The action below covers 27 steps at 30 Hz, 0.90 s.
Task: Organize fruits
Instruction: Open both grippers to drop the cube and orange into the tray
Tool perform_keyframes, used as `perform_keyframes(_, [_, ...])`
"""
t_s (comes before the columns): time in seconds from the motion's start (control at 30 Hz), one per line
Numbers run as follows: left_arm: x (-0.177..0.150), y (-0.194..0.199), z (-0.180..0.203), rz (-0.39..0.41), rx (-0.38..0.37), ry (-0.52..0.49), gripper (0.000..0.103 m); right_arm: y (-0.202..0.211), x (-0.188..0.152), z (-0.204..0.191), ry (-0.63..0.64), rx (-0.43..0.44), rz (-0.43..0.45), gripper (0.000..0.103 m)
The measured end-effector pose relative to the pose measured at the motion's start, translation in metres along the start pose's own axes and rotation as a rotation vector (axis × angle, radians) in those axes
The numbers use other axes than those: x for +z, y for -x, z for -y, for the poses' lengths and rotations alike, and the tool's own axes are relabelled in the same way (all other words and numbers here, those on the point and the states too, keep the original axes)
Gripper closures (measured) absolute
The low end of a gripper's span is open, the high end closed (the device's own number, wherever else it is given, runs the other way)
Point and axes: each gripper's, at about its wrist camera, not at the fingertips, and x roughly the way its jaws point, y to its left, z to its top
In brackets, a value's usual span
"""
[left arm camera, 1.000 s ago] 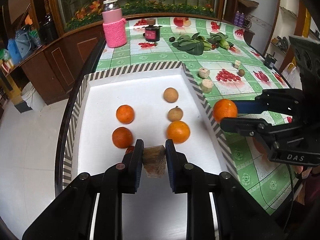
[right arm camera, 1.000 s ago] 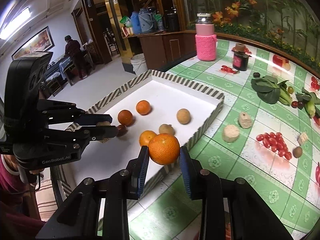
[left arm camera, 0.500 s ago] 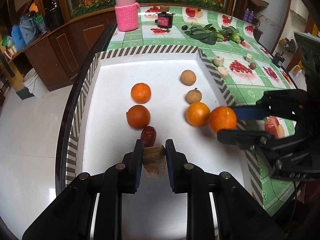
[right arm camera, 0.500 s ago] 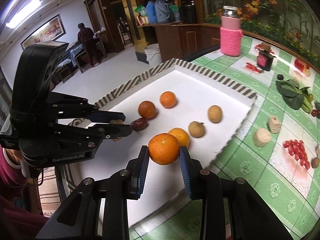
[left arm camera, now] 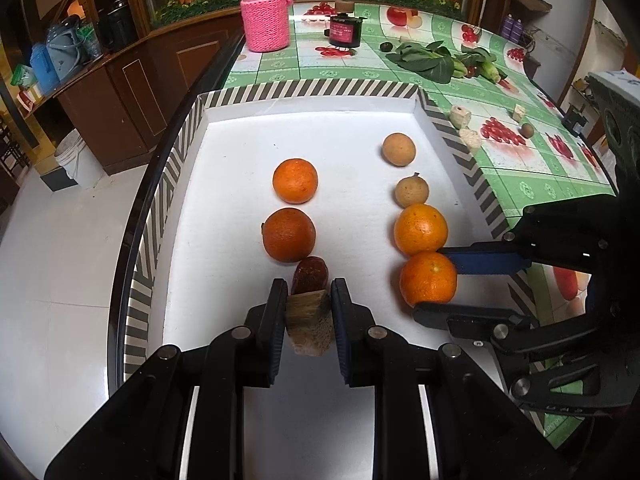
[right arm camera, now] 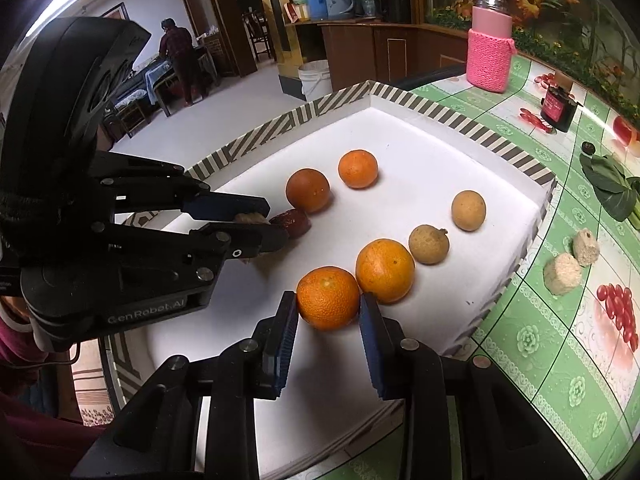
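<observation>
in the white tray (left arm camera: 224, 128) | right claw (right arm camera: 328, 314) grips pitted orange (right arm camera: 328, 297) | left claw (left arm camera: 308, 304) clamps fibrous brown chunk (left arm camera: 309, 322)

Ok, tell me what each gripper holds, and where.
Left gripper: brown fibrous chunk, pinched on its sides. Right gripper: round orange, clamped across its middle.

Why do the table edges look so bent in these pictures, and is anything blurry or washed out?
Left wrist view: the fisheye lens bows the striped tray rim and darkens the corners; the oranges stay sharp, with soft shadows under them. Right wrist view: same bending along the green tablecloth; the white tray floor is bright but not blown out, and the far room looks dimmer and hazier.
</observation>
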Motion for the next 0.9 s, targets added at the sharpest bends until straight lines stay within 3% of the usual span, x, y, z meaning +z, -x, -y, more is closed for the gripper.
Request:
perform_keyframes(0.43, [-0.002, -0.001, -0.001, 0.008, -0.01, 0.006, 0.083, 0.003, -0.002, -0.002, -0.008, 0.027, 0.021, 0.064])
perform_keyframes(0.57, [-0.005, 0.002, 0.0, 0.007, -0.011, -0.007, 0.073, 0.018, -0.006, 0.0, -0.015, 0.042, 0.05, 0.059])
perform_keyframes(0.7, [-0.004, 0.014, 0.003, 0.032, -0.023, -0.012, 0.046, 0.035, -0.012, 0.008, -0.034, 0.038, 0.081, 0.053])
perform_keyframes(0.9, [0.005, 0.031, 0.019, 0.069, -0.048, -0.025, 0.044, 0.065, -0.03, 0.039, -0.12, -0.001, 0.131, 0.046])
